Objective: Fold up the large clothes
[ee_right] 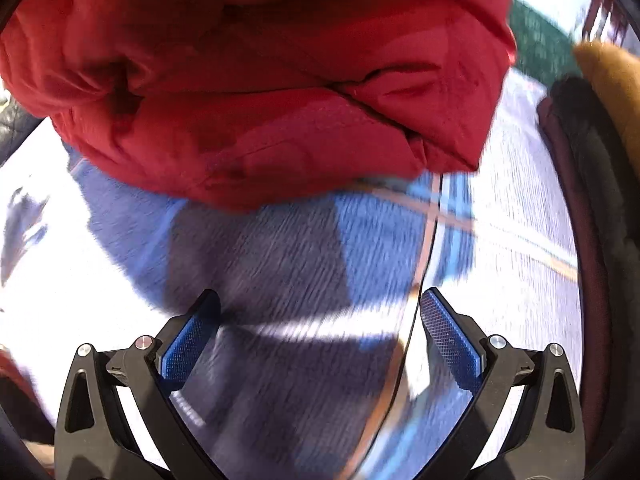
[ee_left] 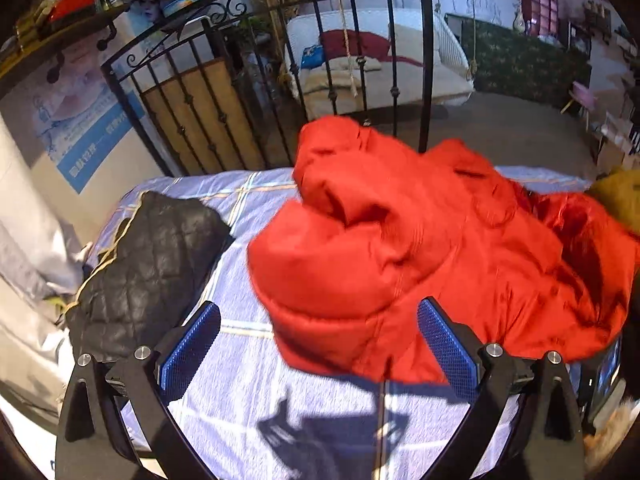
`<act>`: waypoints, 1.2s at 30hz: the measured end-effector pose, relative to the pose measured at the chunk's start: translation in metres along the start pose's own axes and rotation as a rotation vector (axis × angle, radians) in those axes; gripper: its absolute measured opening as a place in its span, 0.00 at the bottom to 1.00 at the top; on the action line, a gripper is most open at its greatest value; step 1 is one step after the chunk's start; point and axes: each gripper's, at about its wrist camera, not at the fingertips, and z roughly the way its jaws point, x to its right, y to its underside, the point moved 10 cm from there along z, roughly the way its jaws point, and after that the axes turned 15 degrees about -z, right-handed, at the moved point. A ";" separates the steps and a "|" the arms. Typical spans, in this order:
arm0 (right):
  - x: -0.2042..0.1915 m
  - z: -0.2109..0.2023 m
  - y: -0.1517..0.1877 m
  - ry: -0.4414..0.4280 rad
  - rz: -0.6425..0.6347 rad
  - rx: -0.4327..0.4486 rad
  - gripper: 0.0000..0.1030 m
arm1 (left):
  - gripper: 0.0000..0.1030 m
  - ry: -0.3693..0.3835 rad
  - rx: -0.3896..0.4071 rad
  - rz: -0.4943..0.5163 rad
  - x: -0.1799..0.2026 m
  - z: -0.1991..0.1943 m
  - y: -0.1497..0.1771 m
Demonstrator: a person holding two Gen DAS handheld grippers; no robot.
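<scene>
Red jacket (ee_left: 420, 248), black quilted jacket (ee_left: 148, 268), lilac plaid sheet (ee_left: 248, 380).

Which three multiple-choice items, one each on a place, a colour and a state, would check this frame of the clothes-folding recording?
1. Where does the black quilted jacket lie relative to the red puffer jacket in the left wrist view?
A. To its left on the bed sheet
B. On top of it
C. Hanging on the iron bed frame

2. What colour are the grip pads on the gripper fingers?
A. Green
B. Blue
C. White

3. How do the left gripper and right gripper stand?
A. Both shut on the red jacket
B. Left shut on it, right open
C. Both open, holding nothing

Answers: 1 A, the black jacket lies apart on the sheet's left side; 2 B, textured blue pads show in both views; 3 C, each pair of fingers is spread with only sheet or jacket beyond them.
</scene>
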 end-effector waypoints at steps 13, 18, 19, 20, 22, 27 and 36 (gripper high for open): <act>0.007 -0.210 -0.059 0.102 0.162 0.152 0.96 | 0.54 0.064 -0.358 -0.078 0.070 0.164 -0.041; 0.021 -0.234 -0.098 0.015 0.241 0.237 0.94 | 0.16 0.202 -0.282 -0.045 0.078 0.103 -0.040; 0.026 -0.241 -0.112 0.001 0.242 0.263 0.92 | 0.15 0.230 -0.260 -0.044 0.072 0.084 -0.038; 0.032 -0.247 -0.125 -0.010 0.234 0.278 0.92 | 0.15 0.253 -0.247 -0.041 0.062 0.062 -0.032; 0.040 -0.255 -0.151 -0.033 0.202 0.307 0.92 | 0.14 0.272 -0.243 -0.050 0.036 0.026 -0.009; 0.039 -0.266 -0.227 -0.115 0.053 0.368 0.92 | 0.14 0.255 -0.338 -0.136 -0.054 -0.047 0.104; -0.001 -0.103 -0.339 -0.191 -0.080 0.125 0.92 | 0.14 0.168 -0.464 -0.298 -0.101 -0.056 0.208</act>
